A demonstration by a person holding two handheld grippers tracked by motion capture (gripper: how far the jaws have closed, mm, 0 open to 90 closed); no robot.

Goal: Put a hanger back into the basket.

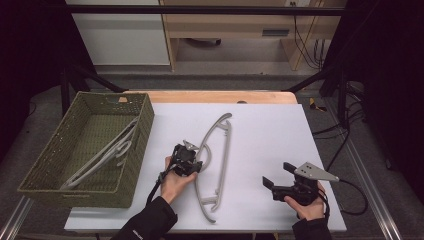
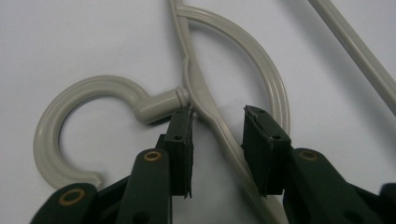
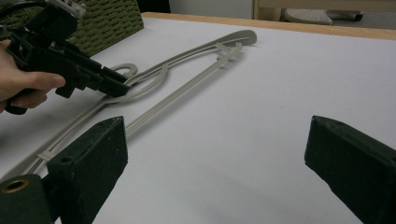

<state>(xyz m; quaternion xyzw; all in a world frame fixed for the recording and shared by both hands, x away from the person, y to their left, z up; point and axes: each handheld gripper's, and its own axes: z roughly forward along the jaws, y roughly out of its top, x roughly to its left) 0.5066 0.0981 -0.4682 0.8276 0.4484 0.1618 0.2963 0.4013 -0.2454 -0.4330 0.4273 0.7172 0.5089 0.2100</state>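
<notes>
A grey plastic hanger (image 1: 218, 160) lies flat on the white table (image 1: 270, 135), its hook toward the basket. My left gripper (image 1: 195, 162) is at the hook's neck. In the left gripper view it (image 2: 217, 119) stands open with a jaw on each side of the hanger's (image 2: 198, 88) shoulder bar, just beside the hook (image 2: 70, 93). The left fingertip (image 2: 183, 121) nearly touches the neck. My right gripper (image 1: 278, 175) rests low at the table's right front, wide open (image 3: 219, 135) and holding nothing. It looks toward the hanger (image 3: 187, 93) and the left gripper (image 3: 116, 86).
A green woven basket (image 1: 137, 150) stands at the table's left with a couple of grey hangers (image 1: 107, 152) lying in it. Its corner (image 3: 107, 23) appears behind the left hand. Wooden furniture and cables lie beyond the table's far edge.
</notes>
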